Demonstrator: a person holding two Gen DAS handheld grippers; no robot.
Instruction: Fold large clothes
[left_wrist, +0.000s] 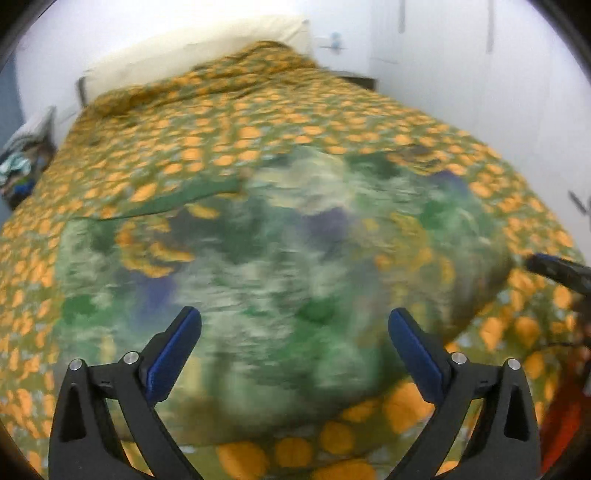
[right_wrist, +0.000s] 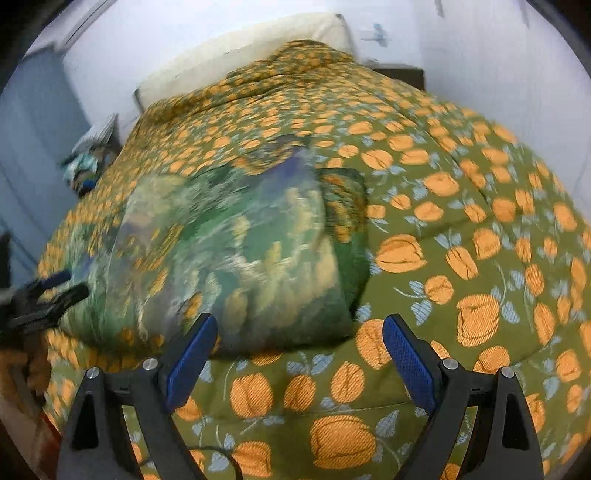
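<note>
A big bed (right_wrist: 461, 221) is seen in both views. It is covered by a green blanket (left_wrist: 258, 122) with orange flowers printed all over it. The blanket is bumpy and wrinkled near the far end of the bed. White walls (right_wrist: 480, 55) are seen behind the bed, and a pale headboard or pillow (left_wrist: 207, 44) is seen at the far end; which one it is cannot be told.

A large piece of clothing (left_wrist: 280, 266) is laid on the blanket, near the front edge of the bed. It is coloured green, white, blue and yellow. It is blurred in both pictures, so its shape and its folds cannot be made out well. In the right wrist view the clothing (right_wrist: 236, 254) is seen as a soft, thick bundle, with its right edge resting on the blanket.

A small heap of mixed things (left_wrist: 26, 162) is seen beside the bed on the far left. What they are cannot be told.

The left claw (left_wrist: 294, 321) is held wide open above the near part of the clothing. Nothing is held between its blue pads (left_wrist: 173, 354). Whether the clothing is touched by it cannot be told.

The right claw (right_wrist: 300, 328) is also held wide open, and nothing is gripped by it. The near right corner of the clothing is seen just past its left finger, and bare blanket is seen between the fingers. Each claw is partly seen at the edge of the other view.
</note>
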